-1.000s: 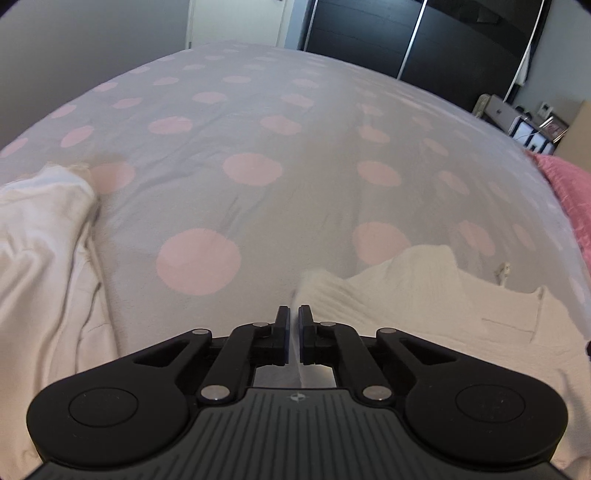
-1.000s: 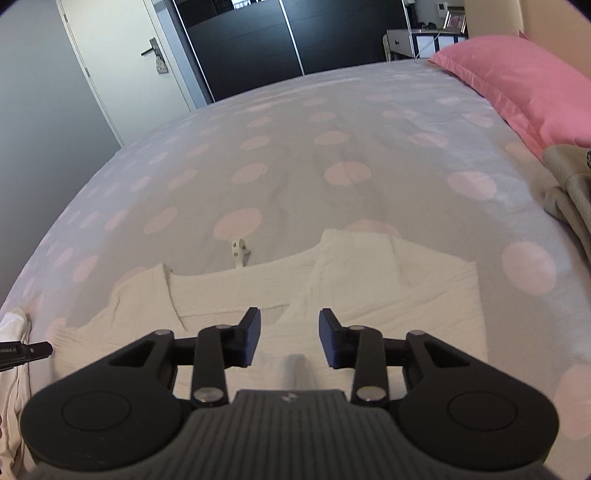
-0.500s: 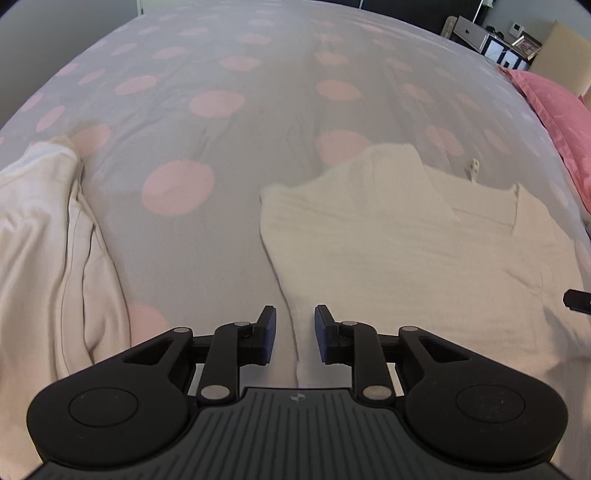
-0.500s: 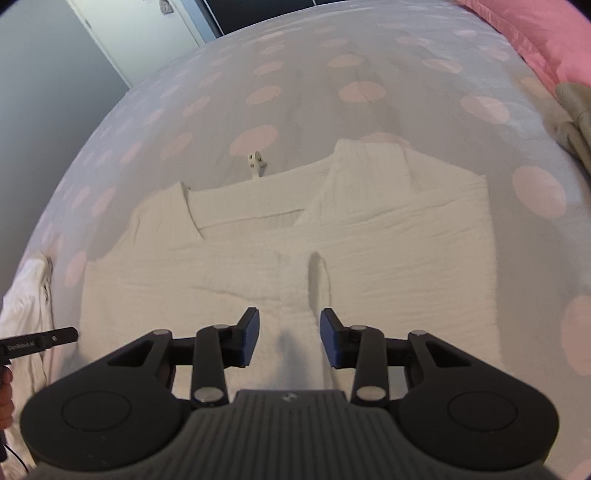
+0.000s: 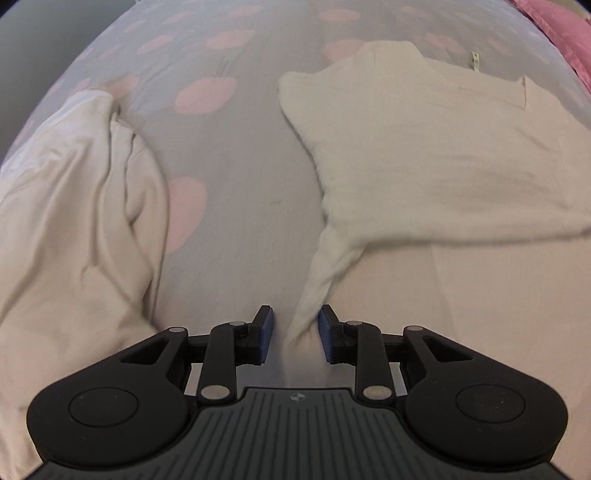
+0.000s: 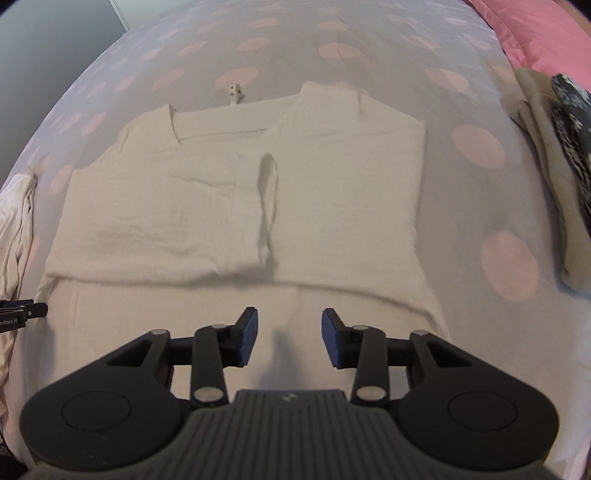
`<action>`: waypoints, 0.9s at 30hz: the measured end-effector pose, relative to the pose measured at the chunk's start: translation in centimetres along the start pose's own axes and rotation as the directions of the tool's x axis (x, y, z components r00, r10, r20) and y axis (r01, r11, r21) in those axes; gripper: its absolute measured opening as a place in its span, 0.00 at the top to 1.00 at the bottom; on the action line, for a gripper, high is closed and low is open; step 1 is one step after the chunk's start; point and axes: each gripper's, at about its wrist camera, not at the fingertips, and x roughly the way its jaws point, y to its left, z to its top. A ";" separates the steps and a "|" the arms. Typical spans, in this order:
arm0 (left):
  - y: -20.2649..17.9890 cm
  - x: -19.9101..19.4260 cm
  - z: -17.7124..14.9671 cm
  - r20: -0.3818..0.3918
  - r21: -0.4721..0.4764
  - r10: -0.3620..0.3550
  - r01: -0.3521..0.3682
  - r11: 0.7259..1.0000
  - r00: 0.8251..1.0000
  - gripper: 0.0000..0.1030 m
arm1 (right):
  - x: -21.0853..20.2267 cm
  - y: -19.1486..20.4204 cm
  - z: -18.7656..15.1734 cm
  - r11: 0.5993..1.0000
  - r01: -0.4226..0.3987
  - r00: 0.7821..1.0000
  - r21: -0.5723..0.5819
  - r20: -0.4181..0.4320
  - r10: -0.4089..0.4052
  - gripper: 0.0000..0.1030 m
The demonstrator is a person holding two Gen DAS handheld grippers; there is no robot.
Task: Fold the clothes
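Right wrist view, cream garment (image 6: 332, 177), sides folded inward, flat

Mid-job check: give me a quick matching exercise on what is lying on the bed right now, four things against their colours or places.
Things:
1. cream garment
2. pillow
3. bed cover
4. white garment

Descriptions:
A. grey with pink dots
B. crumpled at the left side of the bed
C. plain pink, at the far right corner
D. spread flat in the middle, both sleeves folded in

Pairs: 1-D, 2-C, 3-A, 4-B
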 end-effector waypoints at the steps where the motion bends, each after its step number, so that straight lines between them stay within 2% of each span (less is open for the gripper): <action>1: 0.2 -0.3 -0.6 -0.003 -0.003 0.002 -0.002 1.000 1.000 0.74 | -0.5 -0.3 -0.6 1.000 -0.002 1.000 -0.002 -0.007 0.001 0.56; 6: 0.9 -1.7 -3.5 -0.016 -0.008 -0.010 0.010 1.000 1.000 0.70 | -2.2 -1.0 -4.0 0.998 0.010 0.999 -0.056 -0.031 -0.012 0.56; 11: 1.3 -2.5 -6.5 -0.050 0.007 -0.042 0.043 0.999 0.998 0.65 | -3.0 -1.9 -8.1 0.988 0.058 0.996 -0.141 -0.060 -0.067 0.55; 14: 1.2 -2.8 -8.4 -0.080 0.037 -0.068 0.071 0.997 0.994 0.64 | -3.4 -3.5 -10.7 0.984 0.090 0.991 -0.155 -0.088 -0.104 0.55; 20: 1.0 -3.9 -12.1 -0.093 0.102 -0.101 0.110 0.989 0.990 0.61 | -4.6 -7.3 -14.9 0.985 0.125 0.983 -0.120 -0.118 -0.139 0.55; 27: 0.1 -4.7 -15.0 -0.122 0.125 -0.151 0.166 0.978 0.981 0.60 | -4.8 -10.0 -18.3 0.998 0.066 0.979 -0.026 -0.191 -0.069 0.55</action>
